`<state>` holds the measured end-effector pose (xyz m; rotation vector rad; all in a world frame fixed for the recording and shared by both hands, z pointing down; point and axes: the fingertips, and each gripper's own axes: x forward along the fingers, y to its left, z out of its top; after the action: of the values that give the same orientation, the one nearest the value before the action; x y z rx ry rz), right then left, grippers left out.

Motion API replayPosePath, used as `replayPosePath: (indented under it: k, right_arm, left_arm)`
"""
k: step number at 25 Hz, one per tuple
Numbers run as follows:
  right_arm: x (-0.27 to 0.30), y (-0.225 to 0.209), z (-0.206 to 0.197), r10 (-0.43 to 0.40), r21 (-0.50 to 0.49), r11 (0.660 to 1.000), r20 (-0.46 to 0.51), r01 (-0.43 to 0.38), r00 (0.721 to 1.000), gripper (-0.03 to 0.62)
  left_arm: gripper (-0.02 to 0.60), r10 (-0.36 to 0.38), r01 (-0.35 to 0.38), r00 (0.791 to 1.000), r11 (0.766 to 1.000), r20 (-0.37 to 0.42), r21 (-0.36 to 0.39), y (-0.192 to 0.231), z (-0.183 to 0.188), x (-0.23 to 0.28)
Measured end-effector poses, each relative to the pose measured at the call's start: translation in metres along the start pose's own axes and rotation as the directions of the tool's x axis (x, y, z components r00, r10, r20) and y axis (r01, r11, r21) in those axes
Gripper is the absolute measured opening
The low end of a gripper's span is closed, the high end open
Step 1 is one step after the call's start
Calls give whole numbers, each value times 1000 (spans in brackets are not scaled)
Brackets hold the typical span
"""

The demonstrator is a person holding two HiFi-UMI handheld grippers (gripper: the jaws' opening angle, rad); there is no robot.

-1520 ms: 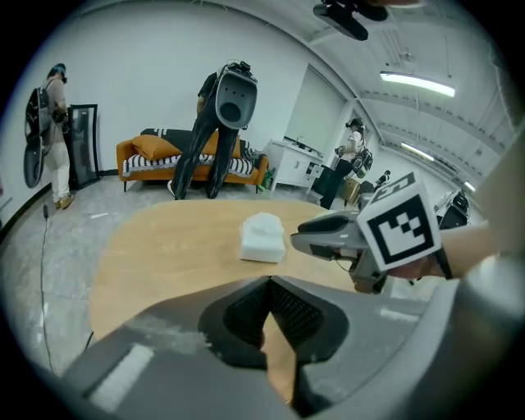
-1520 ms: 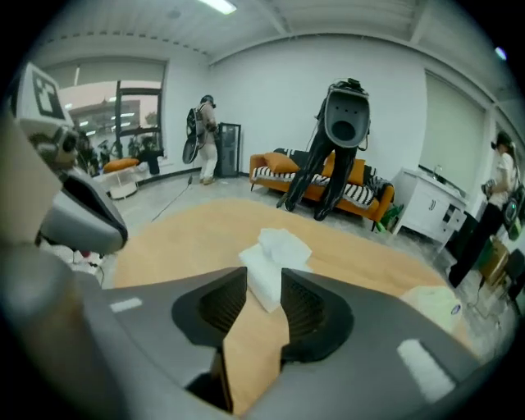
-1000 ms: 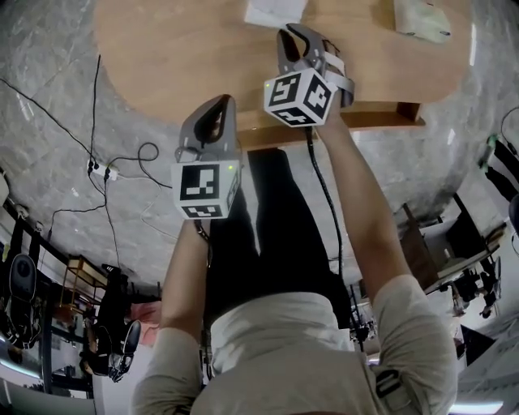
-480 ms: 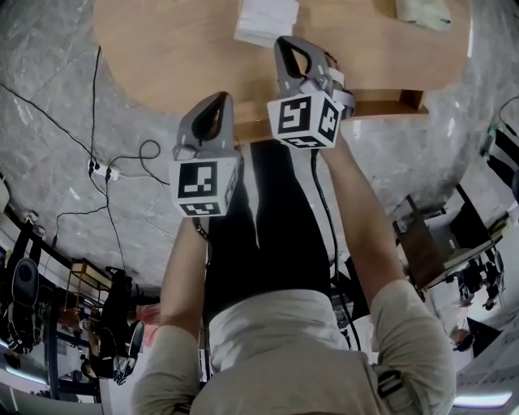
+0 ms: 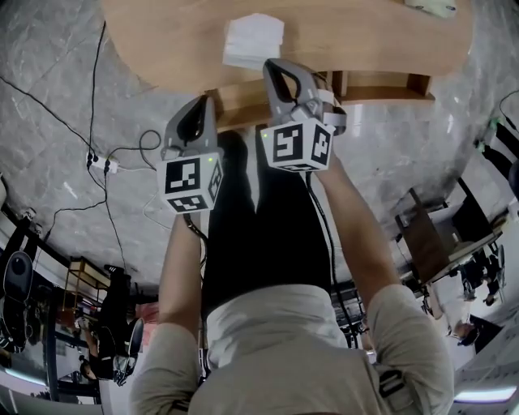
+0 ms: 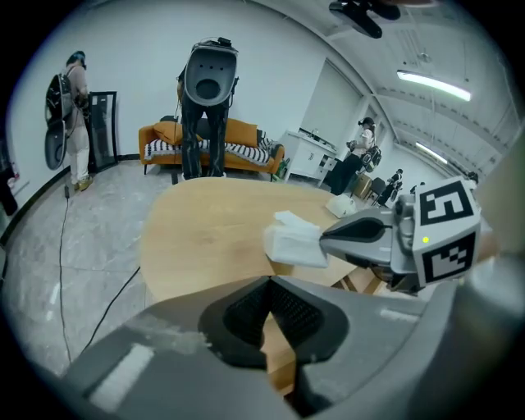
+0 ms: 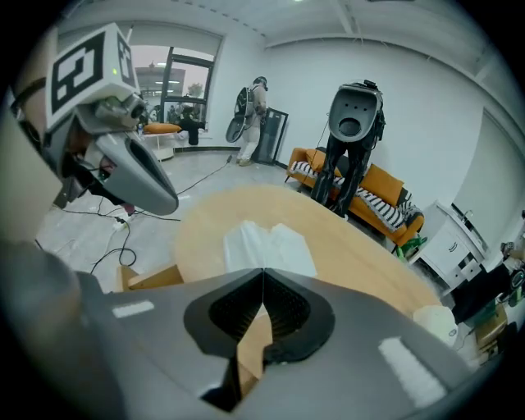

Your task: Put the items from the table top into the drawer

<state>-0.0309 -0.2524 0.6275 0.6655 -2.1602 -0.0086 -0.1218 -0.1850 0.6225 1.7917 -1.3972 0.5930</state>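
A white soft pack (image 5: 253, 39) lies at the near edge of the round wooden table (image 5: 162, 40). My right gripper (image 5: 276, 66) is shut, its tips meeting on the pack's near edge (image 7: 267, 246); the left gripper view shows those tips (image 6: 324, 239) at the pack (image 6: 295, 242). My left gripper (image 5: 197, 104) hangs shut and empty just before the table edge, to the left of the right one. A wooden drawer (image 5: 381, 85) juts out from under the table, below both grippers. A pale pouch (image 5: 430, 5) rests at the table's far right.
Cables and a power strip (image 5: 101, 166) lie on the marble floor at left. A wooden chair (image 5: 422, 235) stands at right. Beyond the table stand a humanoid robot (image 6: 209, 82) and an orange sofa (image 6: 246, 139). A person (image 6: 74, 115) stands by the far wall.
My right gripper has pulled back toward me, and the white pack has come with it to the table's near edge. The left gripper has moved forward toward the table.
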Motion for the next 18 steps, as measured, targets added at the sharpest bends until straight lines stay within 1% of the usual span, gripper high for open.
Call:
replayPosePath:
  k: [5,11,16,18]
  right_arm:
    - [-14,51,-1,52,-15,999,0,-52,999,9]
    - [-33,105,-18,109,-33,993,-18,-109,994,9]
    - [-42,139,-33,134,-168,976,-50,-141,990,9]
    - [-39,148,-41,146,-194,968,-71,-157,987,9]
  left_arm:
    - [18,12,-12,1000,1000,-10,-9,11,-25,-17]
    - [18,23,-23,1000,1000,-15,-13,16,-50,-35]
    - [19,18,-18,1000,1000,-25,-12,18,-68,-45]
    - [19,18,-19,999,1000,-33,-19,18,-76,-46]
